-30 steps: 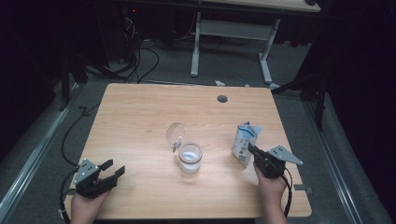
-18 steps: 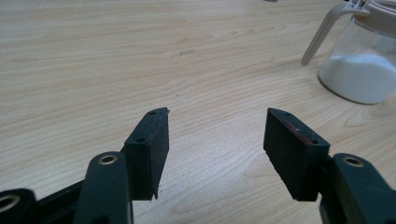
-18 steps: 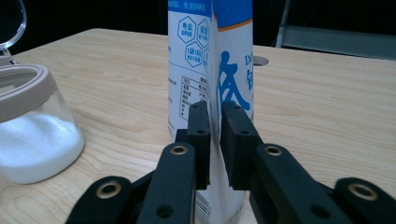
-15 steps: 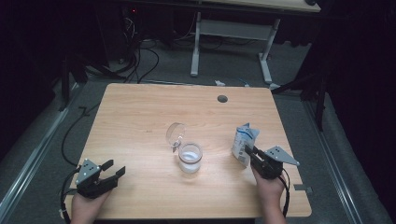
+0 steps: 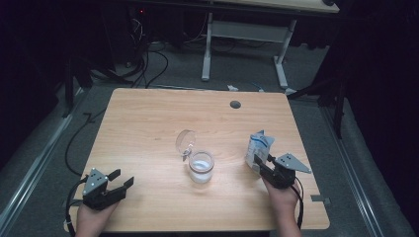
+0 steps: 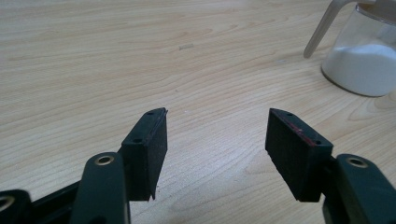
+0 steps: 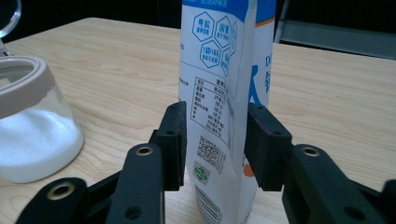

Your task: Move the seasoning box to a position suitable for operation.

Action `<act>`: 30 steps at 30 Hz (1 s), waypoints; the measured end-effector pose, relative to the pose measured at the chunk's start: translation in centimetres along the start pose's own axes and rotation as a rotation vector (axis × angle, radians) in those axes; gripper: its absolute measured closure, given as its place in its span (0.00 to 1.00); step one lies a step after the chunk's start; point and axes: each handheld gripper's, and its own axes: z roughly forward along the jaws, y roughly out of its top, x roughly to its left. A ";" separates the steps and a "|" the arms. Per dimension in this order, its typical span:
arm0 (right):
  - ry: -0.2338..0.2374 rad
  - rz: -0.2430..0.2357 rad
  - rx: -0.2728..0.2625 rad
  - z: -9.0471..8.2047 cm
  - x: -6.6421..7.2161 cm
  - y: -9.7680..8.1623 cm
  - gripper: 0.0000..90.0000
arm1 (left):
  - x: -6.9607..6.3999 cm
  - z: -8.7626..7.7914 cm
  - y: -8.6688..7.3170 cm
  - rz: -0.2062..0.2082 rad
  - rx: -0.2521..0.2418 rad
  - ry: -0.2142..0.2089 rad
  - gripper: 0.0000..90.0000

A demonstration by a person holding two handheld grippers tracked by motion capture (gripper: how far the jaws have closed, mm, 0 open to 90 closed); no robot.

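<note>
A white and blue salt bag (image 5: 258, 147) (image 7: 219, 70) stands upright on the wooden table (image 5: 148, 123) at the right. My right gripper (image 5: 259, 165) (image 7: 215, 140) reaches it from the near side. Its jaws have just been opening and now stand either side of the bag's lower part, close to its faces without squeezing it. A glass jar (image 5: 201, 168) (image 7: 32, 135) (image 6: 362, 60) holding white powder sits at the table's middle, its hinged lid (image 5: 185, 142) tipped open behind it. My left gripper (image 5: 121, 178) (image 6: 217, 126) rests open at the near left, with nothing between its jaws.
A round cable hole (image 5: 235, 104) is in the table's far side. A white desk frame (image 5: 276, 54) and cables (image 5: 148, 69) lie on the floor beyond. A small grey tab (image 5: 320, 199) lies near the front right corner.
The right gripper's jaws have spread apart around the bag, and the bag now stands straighter. The left gripper has stayed put.
</note>
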 end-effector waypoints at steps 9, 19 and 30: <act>-0.002 0.004 0.011 0.2 0.0 0.0 0.63 | 0.0 0.1 -0.3 0.016 0.009 0.003 0.43; -0.014 0.024 0.019 0.1 -0.3 -0.1 0.61 | -0.4 0.3 -0.6 0.034 0.027 0.000 0.43; -0.022 0.024 0.033 -0.2 -0.3 -0.2 0.58 | -0.9 0.8 -0.9 0.049 0.044 -0.001 0.47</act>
